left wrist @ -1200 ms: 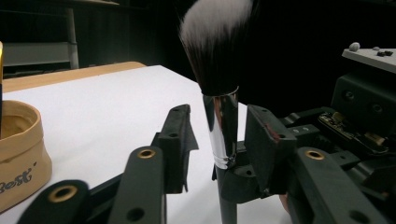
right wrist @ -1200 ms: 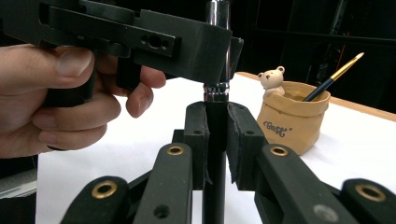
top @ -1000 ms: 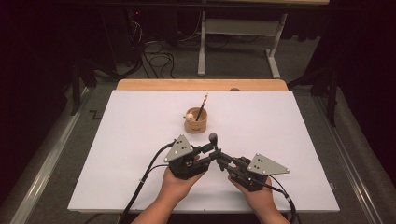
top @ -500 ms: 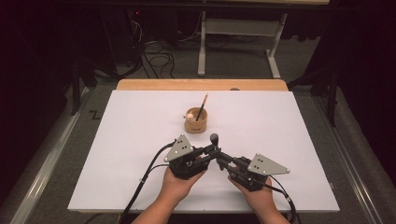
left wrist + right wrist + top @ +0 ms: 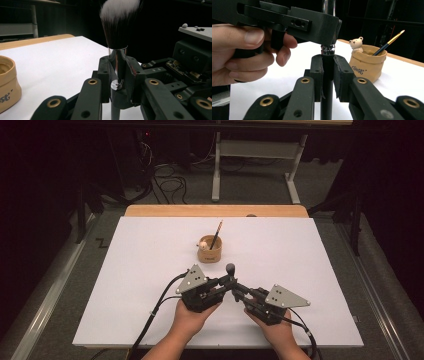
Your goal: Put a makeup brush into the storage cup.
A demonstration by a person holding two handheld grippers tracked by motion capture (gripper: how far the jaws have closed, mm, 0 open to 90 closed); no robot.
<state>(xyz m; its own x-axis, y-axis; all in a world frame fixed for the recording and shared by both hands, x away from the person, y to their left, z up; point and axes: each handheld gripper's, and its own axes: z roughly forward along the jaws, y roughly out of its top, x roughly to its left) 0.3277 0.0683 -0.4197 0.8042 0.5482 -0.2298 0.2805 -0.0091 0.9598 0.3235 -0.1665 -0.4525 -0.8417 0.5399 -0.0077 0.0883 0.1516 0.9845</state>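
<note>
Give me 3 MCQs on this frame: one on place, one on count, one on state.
1. Where does the tan pot stand?
A. beyond the grippers, mid-table
B. at the table's near edge
C. on the floor

2. How many things stand in the pot?
A. none
B. one slim brush
C. three

3. How is the makeup brush held?
A. lying loose on the table
B. by the left gripper alone
C. upright, by the left and the right gripper

Answers: 1 A, the high view shows it past both hands; 2 B, a single gold-tipped handle leans out; 3 C, fingers of both clamp its handle, bristles up.
</note>
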